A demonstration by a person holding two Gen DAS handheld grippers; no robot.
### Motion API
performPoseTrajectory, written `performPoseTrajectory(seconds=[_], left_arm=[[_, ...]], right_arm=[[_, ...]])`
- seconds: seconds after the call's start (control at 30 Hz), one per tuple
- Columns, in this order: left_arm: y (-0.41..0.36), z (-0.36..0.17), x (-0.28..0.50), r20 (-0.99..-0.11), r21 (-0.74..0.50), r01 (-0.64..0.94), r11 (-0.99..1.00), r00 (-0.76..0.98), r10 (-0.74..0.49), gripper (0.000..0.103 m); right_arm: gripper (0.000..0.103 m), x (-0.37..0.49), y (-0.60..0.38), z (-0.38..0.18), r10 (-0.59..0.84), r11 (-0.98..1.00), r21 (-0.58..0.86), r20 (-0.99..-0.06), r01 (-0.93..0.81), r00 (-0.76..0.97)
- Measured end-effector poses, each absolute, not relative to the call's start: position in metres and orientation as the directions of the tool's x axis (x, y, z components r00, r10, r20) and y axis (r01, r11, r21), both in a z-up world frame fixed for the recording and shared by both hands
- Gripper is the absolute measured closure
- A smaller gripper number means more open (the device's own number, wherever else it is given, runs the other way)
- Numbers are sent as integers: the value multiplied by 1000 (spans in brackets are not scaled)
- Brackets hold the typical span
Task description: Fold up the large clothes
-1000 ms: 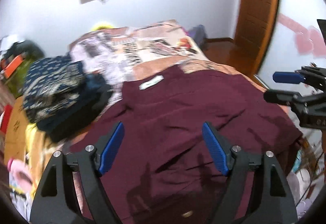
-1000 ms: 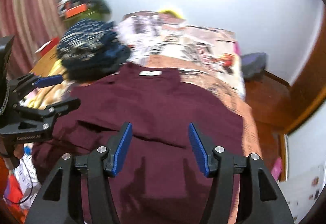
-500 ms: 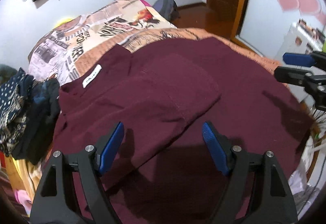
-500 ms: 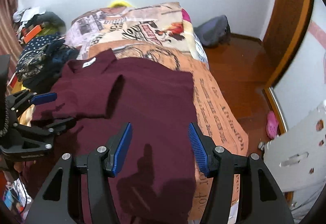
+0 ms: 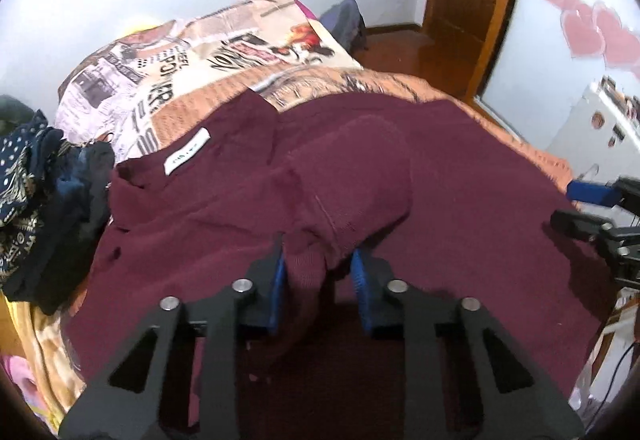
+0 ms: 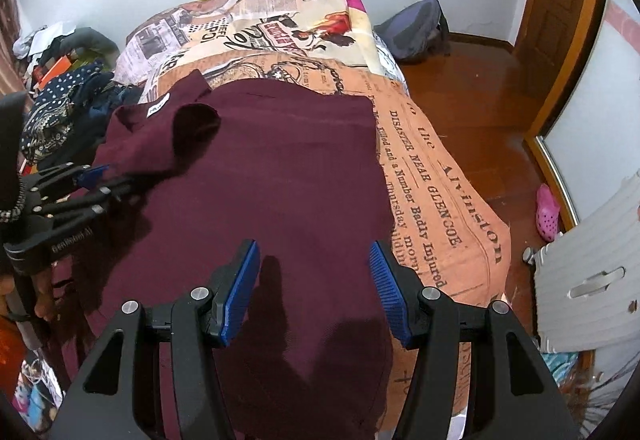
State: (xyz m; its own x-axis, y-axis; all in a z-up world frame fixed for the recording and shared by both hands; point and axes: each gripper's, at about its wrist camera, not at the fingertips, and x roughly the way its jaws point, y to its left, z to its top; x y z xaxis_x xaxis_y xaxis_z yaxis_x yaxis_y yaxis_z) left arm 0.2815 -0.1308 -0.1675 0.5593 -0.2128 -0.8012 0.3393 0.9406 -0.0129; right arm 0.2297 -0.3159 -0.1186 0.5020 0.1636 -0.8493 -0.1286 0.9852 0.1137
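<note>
maroon shirt (image 5: 460,176) lies spread on the bed (image 6: 440,176), collar tag at 10 o'clock. one sleeve is already laid in over the body; other side and bottom fold prob still left. left gripper (image 5: 318,288) jaws closing w/ a bunch of sleeve cloth between them; right gripper (image 6: 314,288) open, nothing in it, over the hem. newsprint-pattern bedspread, dark clothes pile (image 5: 36,200) at 9, wood floor (image 6: 480,92) and door at 2.
</note>
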Motion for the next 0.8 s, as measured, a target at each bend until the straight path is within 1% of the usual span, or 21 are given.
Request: performPoseTrajectory(seconds=[0.07,0.13,0.2,0.3,0.43,0.53,0.63,0.8], left_arm=[[-117,-157,279,-780,-43,317,947,581,-231,87],[-97,-143,276,-755,-76,278,957,611,-238,91],[-78,-132,273,-735,-102,235,967,637,-232,102],[-41,-111,267,-696,-153,160,975,683,-222,102],[-5,-91,252,-644,-138,71,988,751,-144,102],[20,-83,241,-618,-163,17,986,777,-116,102],[41,-81,230,-607,-187,-36,982,790,-87,102],[69,-89,209,-616,-213,-107,971,786,-49,102]], right_arm=[[50,230,-318,-120,161,986,115,-849,-121,503],[50,231,-320,-120,159,987,117,-851,-114,500],[50,231,-321,-121,156,987,118,-852,-107,499],[50,233,-322,-120,155,988,122,-853,-98,498],[50,235,-320,-114,155,988,124,-843,-94,515],[50,238,-317,-108,156,988,123,-833,-98,531],[50,241,-311,-104,157,987,119,-825,-104,542],[50,247,-299,-108,152,987,102,-833,-123,532]])
